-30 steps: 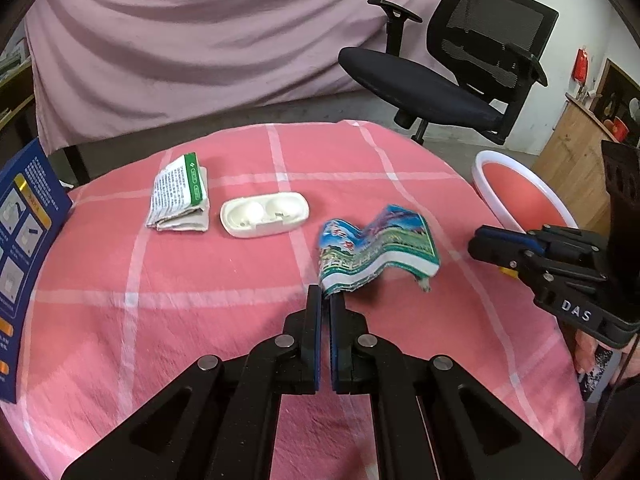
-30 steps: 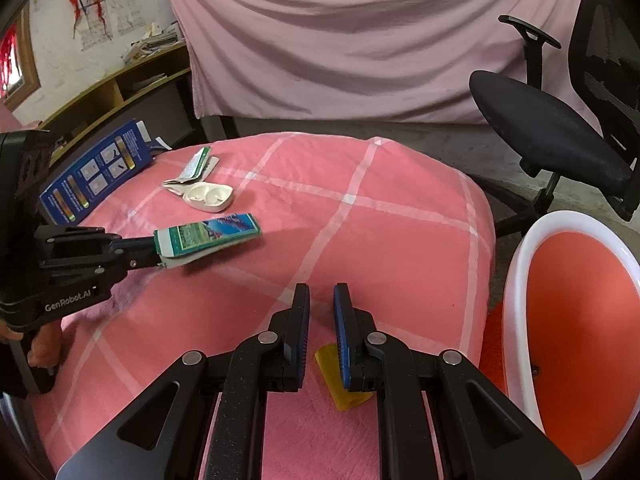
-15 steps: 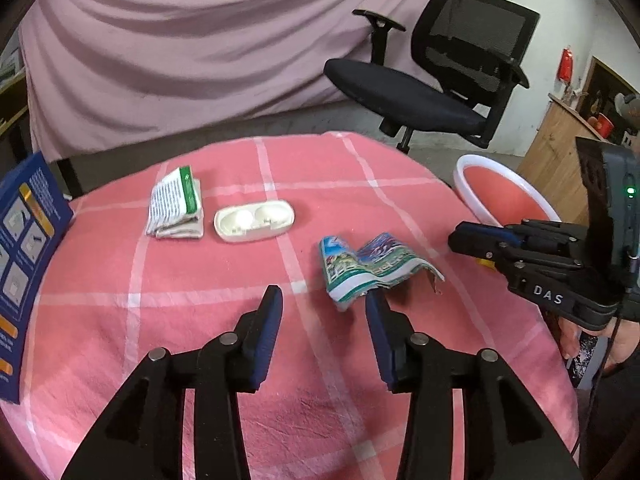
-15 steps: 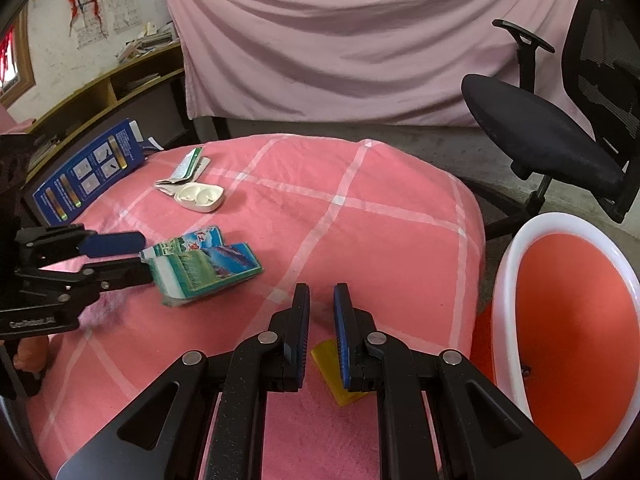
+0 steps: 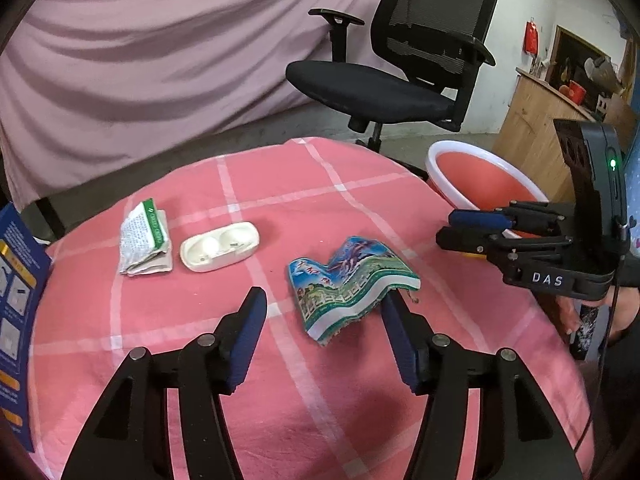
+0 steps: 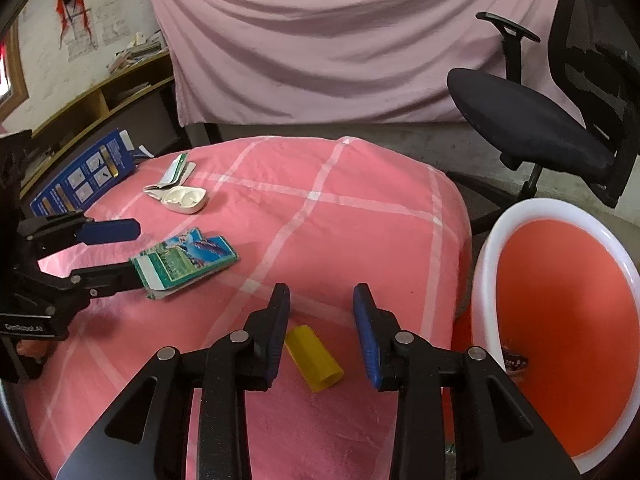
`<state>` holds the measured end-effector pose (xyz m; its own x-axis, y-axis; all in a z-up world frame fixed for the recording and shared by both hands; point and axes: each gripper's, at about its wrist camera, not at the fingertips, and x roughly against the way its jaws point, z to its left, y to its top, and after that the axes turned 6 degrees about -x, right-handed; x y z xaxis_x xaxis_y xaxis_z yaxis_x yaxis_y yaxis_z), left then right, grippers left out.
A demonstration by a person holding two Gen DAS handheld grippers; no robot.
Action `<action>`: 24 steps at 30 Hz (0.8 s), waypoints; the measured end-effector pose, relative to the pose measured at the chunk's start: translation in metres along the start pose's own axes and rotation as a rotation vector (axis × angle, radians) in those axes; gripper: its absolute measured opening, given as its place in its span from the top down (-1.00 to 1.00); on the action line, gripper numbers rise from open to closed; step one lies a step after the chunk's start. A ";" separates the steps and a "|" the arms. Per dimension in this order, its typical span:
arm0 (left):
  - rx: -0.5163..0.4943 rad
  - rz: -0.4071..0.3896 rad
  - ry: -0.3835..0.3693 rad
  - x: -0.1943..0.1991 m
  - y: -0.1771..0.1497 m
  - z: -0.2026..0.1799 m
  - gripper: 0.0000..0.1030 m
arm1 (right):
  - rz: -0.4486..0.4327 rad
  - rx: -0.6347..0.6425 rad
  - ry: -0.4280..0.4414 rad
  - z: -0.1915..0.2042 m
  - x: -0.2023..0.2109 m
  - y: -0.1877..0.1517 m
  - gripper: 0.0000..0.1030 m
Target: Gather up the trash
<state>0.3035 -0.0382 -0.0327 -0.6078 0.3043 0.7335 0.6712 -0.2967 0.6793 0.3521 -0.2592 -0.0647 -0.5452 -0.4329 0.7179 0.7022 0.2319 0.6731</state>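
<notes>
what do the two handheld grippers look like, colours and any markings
Both are black angular linkage frames with silver pivot bolts and blue finger pads. The right gripper is marked DAS in white, with a green indicator light and a thin black cable. The left gripper is marked GenRobot.AI.

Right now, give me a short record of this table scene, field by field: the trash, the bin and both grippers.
surface: round table under a pink checked cloth
trash items: crumpled colourful packet; yellow tube; folded green-and-white wrapper; white plastic tray
bin: orange basin with white rim, beside the table
left gripper: open, packet between its fingers
right gripper: open, over the yellow tube
background: black office chair
</notes>
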 end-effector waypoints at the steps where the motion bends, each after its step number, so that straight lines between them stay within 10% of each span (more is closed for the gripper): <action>1: 0.013 0.001 -0.015 0.000 0.001 0.000 -0.04 | 0.002 0.000 -0.001 0.000 0.000 -0.001 0.39; 24: 0.165 0.028 0.006 -0.003 0.013 -0.005 -0.17 | 0.014 0.003 0.043 -0.012 0.012 -0.011 0.29</action>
<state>0.3118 -0.0471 -0.0259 -0.5903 0.2926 0.7523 0.7479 -0.1524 0.6461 0.3437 -0.2775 -0.0657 -0.5149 -0.4662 0.7194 0.7083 0.2414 0.6634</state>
